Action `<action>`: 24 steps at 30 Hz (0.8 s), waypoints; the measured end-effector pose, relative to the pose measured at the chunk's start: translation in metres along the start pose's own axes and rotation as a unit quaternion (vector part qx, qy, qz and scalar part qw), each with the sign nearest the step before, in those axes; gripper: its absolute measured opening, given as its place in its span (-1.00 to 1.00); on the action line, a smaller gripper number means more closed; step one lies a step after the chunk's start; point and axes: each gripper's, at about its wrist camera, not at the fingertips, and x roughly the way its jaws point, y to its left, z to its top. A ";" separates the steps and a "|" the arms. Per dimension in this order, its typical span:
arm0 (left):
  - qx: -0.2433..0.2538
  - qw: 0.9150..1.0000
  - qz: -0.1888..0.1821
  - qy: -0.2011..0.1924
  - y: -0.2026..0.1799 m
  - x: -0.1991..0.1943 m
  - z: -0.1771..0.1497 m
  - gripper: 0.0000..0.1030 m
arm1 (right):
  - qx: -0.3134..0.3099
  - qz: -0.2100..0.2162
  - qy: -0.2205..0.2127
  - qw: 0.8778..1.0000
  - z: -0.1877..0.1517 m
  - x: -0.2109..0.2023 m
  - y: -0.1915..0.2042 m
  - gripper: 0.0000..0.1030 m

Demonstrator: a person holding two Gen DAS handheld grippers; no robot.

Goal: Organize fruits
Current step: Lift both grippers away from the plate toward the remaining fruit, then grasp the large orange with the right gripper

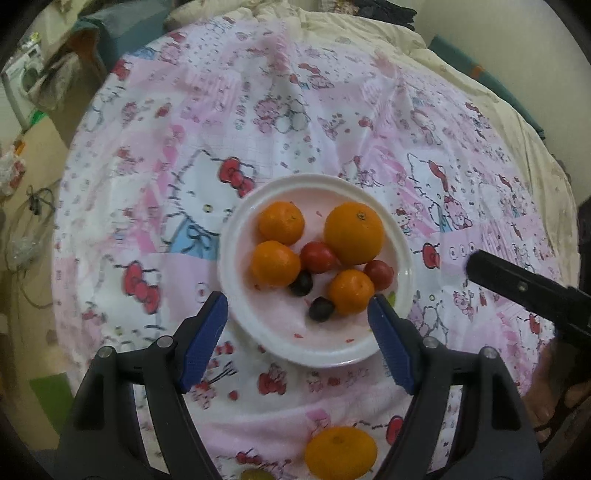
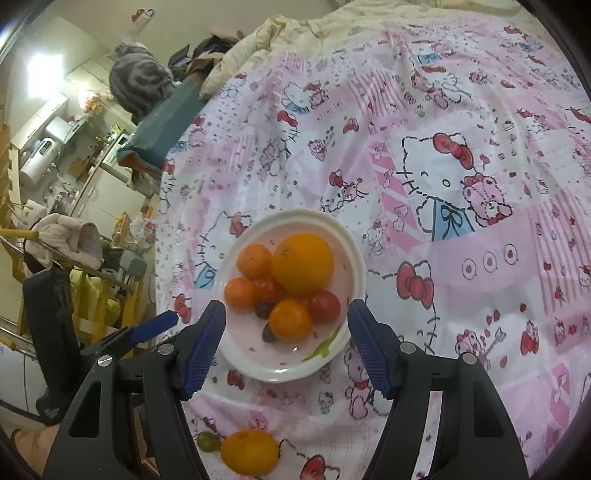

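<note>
A white plate (image 1: 314,354) (image 2: 291,374) lies on the pink cartoon-print sheet. It holds a big orange (image 1: 354,233) (image 2: 303,263), three mandarins, two red tomatoes (image 1: 317,257) (image 2: 324,306) and two dark grapes (image 1: 321,308). Above the plate's near rim hovers my left gripper (image 1: 299,306), open, with nothing pressed between its blue pads. My right gripper (image 2: 286,313) is also open above the same rim and holds nothing. A loose orange (image 1: 340,457) (image 2: 249,456) lies on the sheet in front of the plate, with a green grape (image 2: 207,441) next to it.
One black finger of the other gripper (image 1: 491,267) reaches in from the right, with a hand (image 1: 554,387) behind it. A grey striped cat (image 2: 140,85) sits at the bed's far left corner. A cream quilt (image 1: 369,33) lies at the far end. Past the bed's left edge is household clutter (image 2: 66,236).
</note>
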 end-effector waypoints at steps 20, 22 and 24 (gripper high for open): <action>0.012 1.000 0.027 -0.011 0.022 -0.057 -0.060 0.47 | 0.000 0.014 0.017 1.000 -0.067 -0.031 0.017 0.38; 0.006 1.000 0.028 -0.007 0.026 -0.058 -0.066 0.46 | 0.007 0.017 0.029 0.999 -0.074 -0.028 0.017 0.38; -0.001 0.999 0.032 -0.003 0.031 -0.057 -0.071 0.47 | 0.005 0.018 0.038 0.999 -0.079 -0.023 0.019 0.40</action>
